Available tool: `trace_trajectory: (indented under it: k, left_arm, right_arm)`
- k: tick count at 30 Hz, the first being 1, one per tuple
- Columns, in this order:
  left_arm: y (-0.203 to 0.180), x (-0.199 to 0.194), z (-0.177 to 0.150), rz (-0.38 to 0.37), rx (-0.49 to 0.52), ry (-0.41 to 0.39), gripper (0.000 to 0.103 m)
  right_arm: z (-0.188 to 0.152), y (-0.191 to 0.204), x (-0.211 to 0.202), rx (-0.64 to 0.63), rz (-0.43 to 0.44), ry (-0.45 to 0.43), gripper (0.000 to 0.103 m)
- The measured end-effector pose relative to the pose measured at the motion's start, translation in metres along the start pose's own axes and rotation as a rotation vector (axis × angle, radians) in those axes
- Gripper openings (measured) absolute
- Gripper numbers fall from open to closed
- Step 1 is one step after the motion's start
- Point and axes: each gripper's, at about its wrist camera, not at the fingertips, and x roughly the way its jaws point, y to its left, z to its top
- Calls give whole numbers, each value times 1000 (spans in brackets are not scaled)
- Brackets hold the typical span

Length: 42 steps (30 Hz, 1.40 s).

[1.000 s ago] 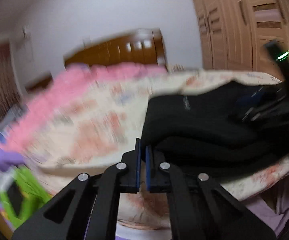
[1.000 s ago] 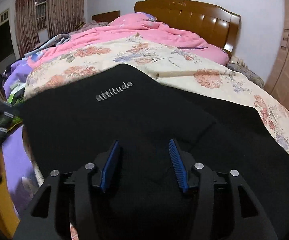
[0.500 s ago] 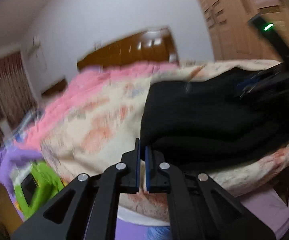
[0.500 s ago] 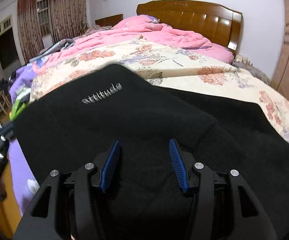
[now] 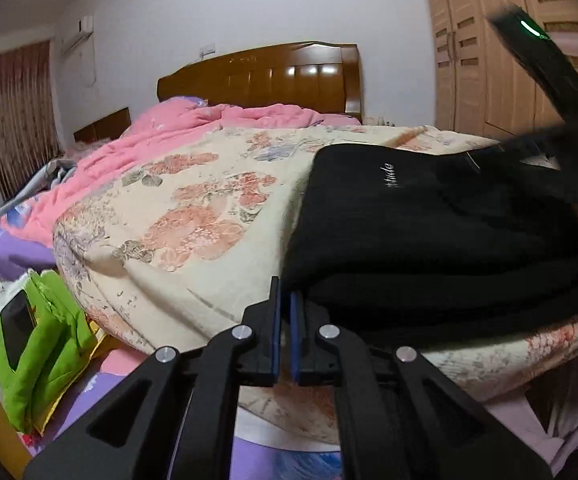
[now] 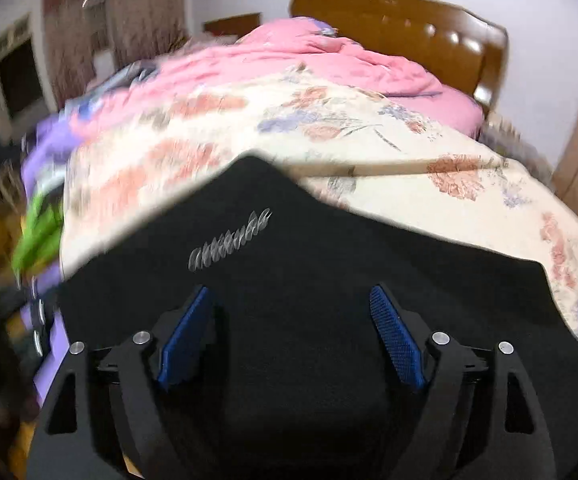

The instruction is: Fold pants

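Note:
The black pants (image 5: 429,232) lie folded in layers on the floral quilt (image 5: 193,216) near the foot of the bed, a small silver word on the top layer. My left gripper (image 5: 283,300) is shut and empty, its tips just off the pants' near left corner. In the right wrist view the pants (image 6: 289,272) fill the lower half. My right gripper (image 6: 289,300) is open and empty, low over the cloth. The right gripper's body (image 5: 549,80) shows at the left wrist view's right edge.
A pink blanket (image 5: 177,136) lies toward the wooden headboard (image 5: 261,76). A green bag (image 5: 37,352) and purple cloth (image 5: 1,256) sit low on the left beside the bed. Wooden wardrobe doors (image 5: 489,40) stand on the right.
The left gripper has swung and steadied by the pants' corner, still shut. The right gripper has opened wider and is moving over the pants; its view is now blurred.

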Motion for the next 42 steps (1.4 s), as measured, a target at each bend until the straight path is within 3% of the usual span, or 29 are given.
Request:
trace_trajectory:
  k: [2,4,7,8,11,13,14,15,16,18,21,24,27,30,32,34,36,38,40,42]
  left_arm:
    - [2,2,-1,-2,-25,-2,3]
    - [2,2,-3,3,-38,-10,3]
    - [2,0,-5,2,-47,-12,4]
    - [2,0,-9,2,-42,-2,4]
    - [7,-3,-14,12,-45,7,11]
    - [11,-17,-9,60,-56,-2,34]
    - [13,-29,-4,114,-66,-29,71]
    - [14,-43,1,155,-80,-71,94]
    - [14,-56,6,175,-93,-122,96]
    - [5,-73,26,122,-82,-186,99]
    - [-28,-65,54,-35,-18,-158,101]
    - [-63,-17,73,-184,-5,28,101]
    - [-84,28,70,-161,-16,194,101]
    - [-97,38,61,-99,25,191,102]
    - [-95,40,64,-108,15,216,102]
    - [-95,42,68,-101,28,232,102]
    - [-101,30,71,-89,43,200,101]
    - [-115,12,74,-133,63,140,101]
    - [-137,-4,77,-176,113,69,101]
    - [-160,-6,77,-199,171,48,101]
  right_arm:
    - [27,10,9,-17,59,0,80]
    - [44,30,35,-56,169,61,81]
    - [39,43,85,-141,62,208,92]
    - [42,46,82,-151,64,190,97]
    - [41,46,76,-148,39,207,96]
    - [38,44,52,-123,52,210,96]
    - [34,39,28,-118,78,173,96]
    - [29,35,16,-118,92,137,96]
    - [18,23,-13,-106,111,83,96]
    - [4,2,-40,-67,105,47,97]
    - [-28,-36,-74,35,70,12,98]
    - [-58,-51,-86,43,19,21,98]
    - [-90,-41,-71,-52,-35,140,98]
    - [-123,-47,-77,-38,1,160,98]
    - [-143,-57,-83,-35,-62,192,98]
    - [-167,-79,-127,94,-24,80,98]
    - [-195,-106,-176,248,-6,-52,98]
    - [-226,-132,-215,375,-66,-156,98]
    - [-272,-169,-253,584,-145,-230,98]
    - [-314,-199,-273,770,-121,-276,97]
